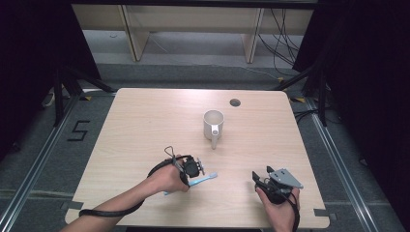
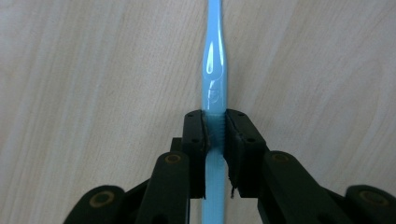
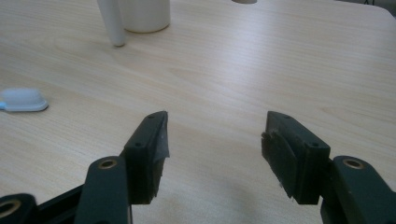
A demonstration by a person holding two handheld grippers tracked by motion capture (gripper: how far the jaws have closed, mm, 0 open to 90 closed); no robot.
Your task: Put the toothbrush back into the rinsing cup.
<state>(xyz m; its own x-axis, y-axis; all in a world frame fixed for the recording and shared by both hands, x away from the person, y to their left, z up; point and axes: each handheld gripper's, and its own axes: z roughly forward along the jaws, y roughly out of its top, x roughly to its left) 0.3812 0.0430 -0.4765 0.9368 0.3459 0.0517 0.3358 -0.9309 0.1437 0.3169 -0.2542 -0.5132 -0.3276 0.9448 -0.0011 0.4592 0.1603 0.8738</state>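
A light blue toothbrush (image 1: 199,181) lies on the wooden table (image 1: 145,125) near its front edge, its head (image 3: 22,100) pointing right. My left gripper (image 1: 191,169) is shut on the handle (image 2: 215,88), which runs straight up between the two jaws in the left gripper view. A white mug (image 1: 213,124) stands upright near the table's middle, its handle (image 3: 112,23) turned toward the person. My right gripper (image 1: 263,182) rests at the front right, open, with bare wood between its jaws (image 3: 212,140).
A small round cable hole (image 1: 235,102) sits in the table at the back right. Dark floor and black stands surround the table. Wooden shelving stands beyond the far edge.
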